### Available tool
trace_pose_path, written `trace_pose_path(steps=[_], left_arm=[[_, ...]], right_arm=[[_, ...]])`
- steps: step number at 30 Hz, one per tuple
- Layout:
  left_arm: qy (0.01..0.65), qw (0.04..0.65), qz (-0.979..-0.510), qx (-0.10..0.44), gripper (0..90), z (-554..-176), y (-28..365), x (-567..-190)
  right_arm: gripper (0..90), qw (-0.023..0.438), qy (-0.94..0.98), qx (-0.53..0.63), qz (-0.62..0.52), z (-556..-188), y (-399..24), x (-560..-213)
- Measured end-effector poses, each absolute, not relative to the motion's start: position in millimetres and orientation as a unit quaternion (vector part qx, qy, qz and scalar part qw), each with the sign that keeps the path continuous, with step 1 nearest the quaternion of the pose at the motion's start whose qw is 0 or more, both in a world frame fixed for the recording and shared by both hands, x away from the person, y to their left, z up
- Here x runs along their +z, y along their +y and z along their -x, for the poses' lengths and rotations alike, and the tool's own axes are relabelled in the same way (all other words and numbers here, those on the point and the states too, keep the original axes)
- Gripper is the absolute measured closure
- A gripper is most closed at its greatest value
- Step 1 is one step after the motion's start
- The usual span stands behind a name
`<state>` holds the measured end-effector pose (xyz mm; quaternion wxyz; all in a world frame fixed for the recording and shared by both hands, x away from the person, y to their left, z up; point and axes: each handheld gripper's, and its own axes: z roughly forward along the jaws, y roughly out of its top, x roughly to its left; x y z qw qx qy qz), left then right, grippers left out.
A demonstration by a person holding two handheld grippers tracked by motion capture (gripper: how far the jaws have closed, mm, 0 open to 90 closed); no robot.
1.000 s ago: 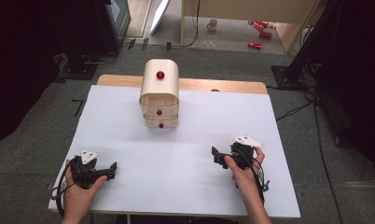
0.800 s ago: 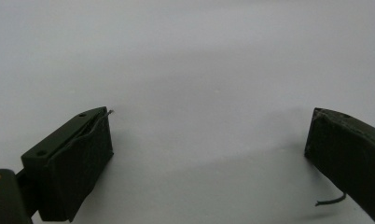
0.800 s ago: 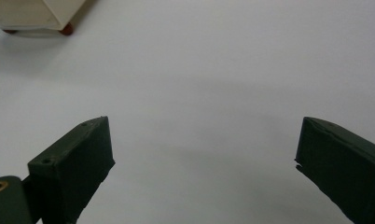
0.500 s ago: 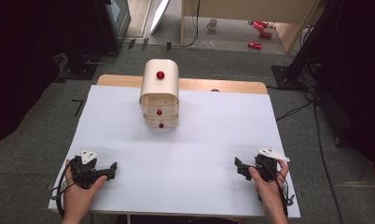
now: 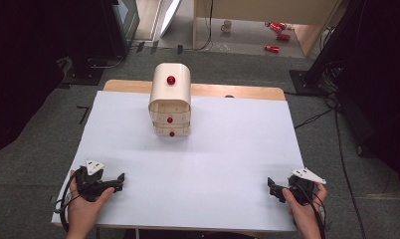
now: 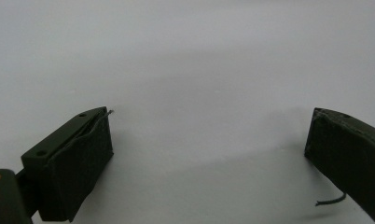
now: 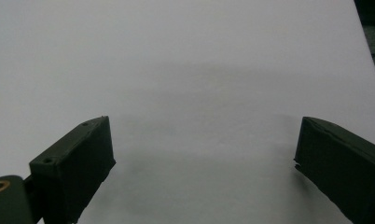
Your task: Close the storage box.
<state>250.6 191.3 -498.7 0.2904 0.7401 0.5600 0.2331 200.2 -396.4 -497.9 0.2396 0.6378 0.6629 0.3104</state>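
Note:
A small wooden drawer cabinet (image 5: 170, 99) with a rounded top and red knobs stands at the far middle of the white table (image 5: 228, 144). My left gripper (image 5: 119, 178) rests at the near left corner, held by a hand, its jaws wide apart over bare white surface (image 6: 209, 154). My right gripper (image 5: 270, 187) lies at the near right corner in the other hand, also open, with nothing between its jaws (image 7: 204, 158). Both grippers are far from the cabinet.
A wooden strip (image 5: 238, 91) borders the table's far edge. Beyond it on the floor are a mug (image 5: 227, 25), red cans (image 5: 277, 30) and dark stands and cables at both sides. The table's right edge shows in the right gripper view.
My right gripper has moved back toward the near right corner of the table and settled there. The left gripper and the cabinet have stayed put.

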Motion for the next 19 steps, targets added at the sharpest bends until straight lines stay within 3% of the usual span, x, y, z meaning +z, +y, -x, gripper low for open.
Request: trace_pose_path(steps=[19], left_arm=[[0.56,0.291,-0.74,0.233,0.6,-250.5,191.3,-498.7]], right_arm=[[3.8,0.263,0.676,0.294,-0.622,-197.7,-390.7,-504.1]])
